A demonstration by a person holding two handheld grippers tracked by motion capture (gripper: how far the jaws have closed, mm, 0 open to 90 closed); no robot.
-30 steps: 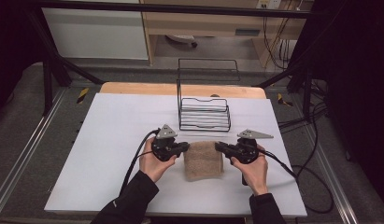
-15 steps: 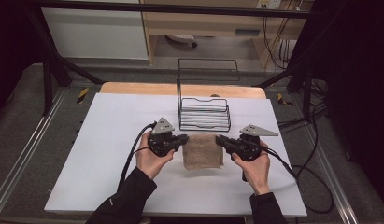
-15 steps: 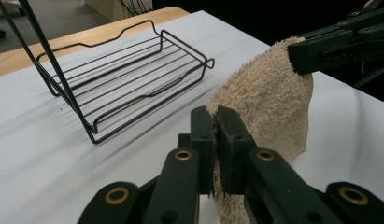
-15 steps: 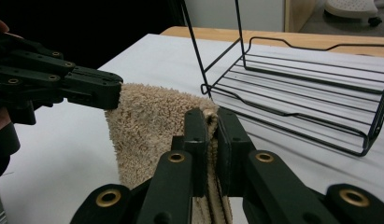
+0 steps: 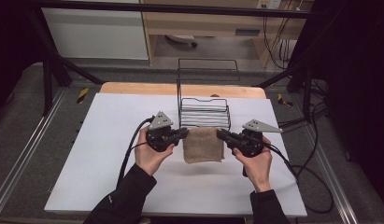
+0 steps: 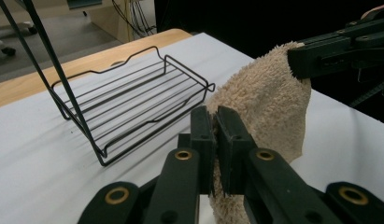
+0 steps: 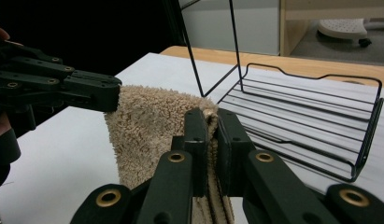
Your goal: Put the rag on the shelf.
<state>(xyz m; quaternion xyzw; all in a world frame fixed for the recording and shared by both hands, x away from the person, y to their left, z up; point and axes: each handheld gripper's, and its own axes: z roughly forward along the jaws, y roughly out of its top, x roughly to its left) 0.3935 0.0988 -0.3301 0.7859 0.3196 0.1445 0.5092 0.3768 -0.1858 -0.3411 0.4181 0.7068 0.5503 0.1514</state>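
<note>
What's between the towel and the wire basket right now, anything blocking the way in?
Nothing visible. The towel hangs pinched by the left gripper and right gripper, just in front of the wire basket. Only the basket's own low front rim lies between; its tray looks empty.

No legible text, label, brand, number or sign appears in any view. The only sign-like markings are two short yellow-and-black striped strips on the grey floor beside the table's far corners, one at the left (image 5: 82, 94) and one at the right (image 5: 283, 99); they carry no characters.
</note>
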